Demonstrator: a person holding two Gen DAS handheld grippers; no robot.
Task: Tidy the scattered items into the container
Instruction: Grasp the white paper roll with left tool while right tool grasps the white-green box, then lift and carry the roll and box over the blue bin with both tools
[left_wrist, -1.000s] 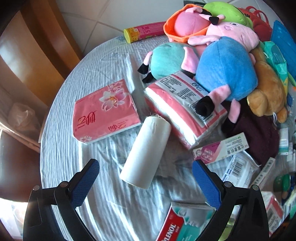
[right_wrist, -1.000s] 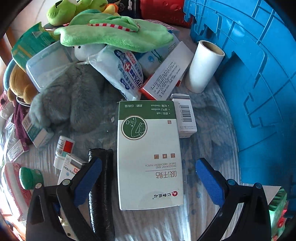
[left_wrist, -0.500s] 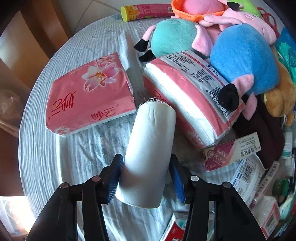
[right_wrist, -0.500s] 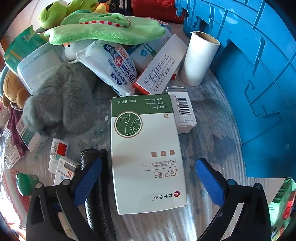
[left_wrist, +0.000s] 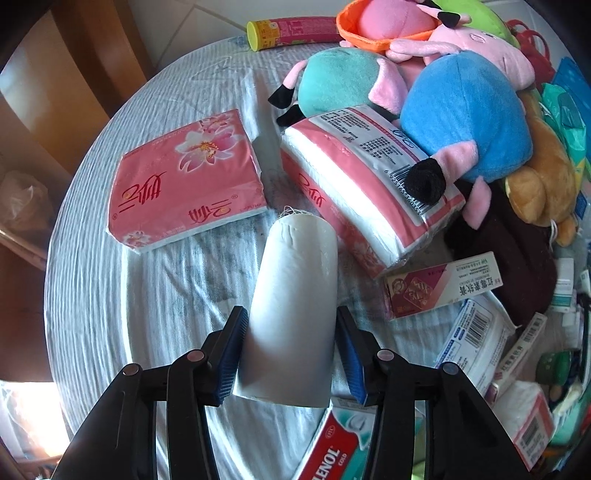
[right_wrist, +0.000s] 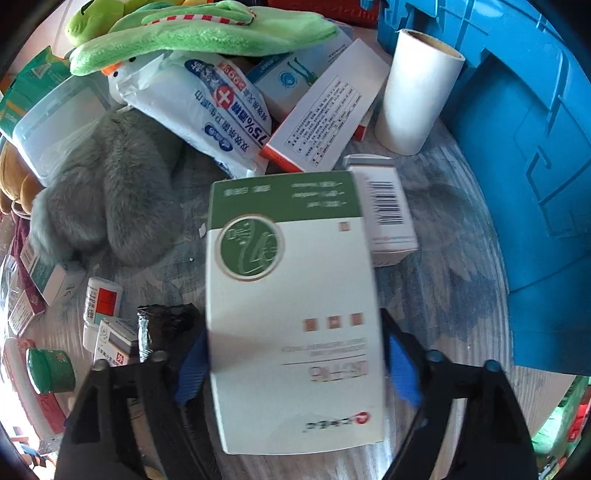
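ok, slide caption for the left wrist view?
Left gripper closing on a white roll lying beside pink tissue packs and plush toys.

Pale wrinkled tablecloth (left_wrist: 155, 295), brown wooden furniture (left_wrist: 55, 74), tiled floor (left_wrist: 207, 22) beyond

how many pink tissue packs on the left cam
2: one tissue pack lies flat left of the white roll; the other sits right of it, under the plush toys. More may be buried.

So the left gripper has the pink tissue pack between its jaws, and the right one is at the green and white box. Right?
Not quite. The left wrist view shows the left gripper closing on the white roll; the pink tissue pack lies untouched beyond it. The right gripper is indeed closing around the green and white box.
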